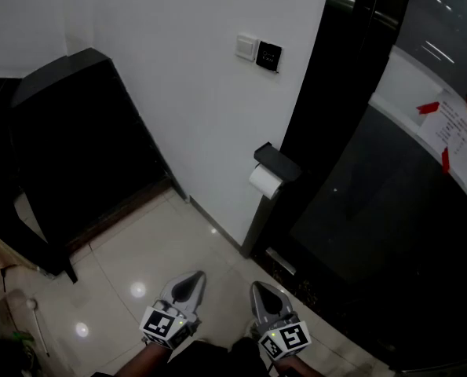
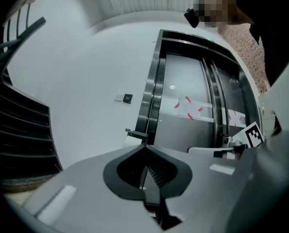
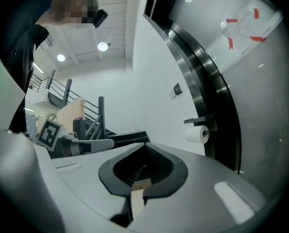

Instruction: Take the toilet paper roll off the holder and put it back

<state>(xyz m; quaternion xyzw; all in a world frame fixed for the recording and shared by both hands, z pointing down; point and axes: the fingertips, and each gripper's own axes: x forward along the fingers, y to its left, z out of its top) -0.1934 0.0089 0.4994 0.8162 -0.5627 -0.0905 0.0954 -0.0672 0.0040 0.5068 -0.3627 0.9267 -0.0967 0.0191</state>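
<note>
Toilet paper roll (image 1: pixel 265 181): mounted on black wall holder (image 1: pixel 277 161), well ahead of you. Your left claw (image 1: pixel 190 281) and your right claw (image 1: pixel 261 290): both pressed together, nothing between them, side by side above the tiled floor (image 1: pixel 139 250).

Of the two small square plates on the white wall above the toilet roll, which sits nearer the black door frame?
The black square plate, right of the pair in the head view; the white square plate sits beside it, farther away.
</note>
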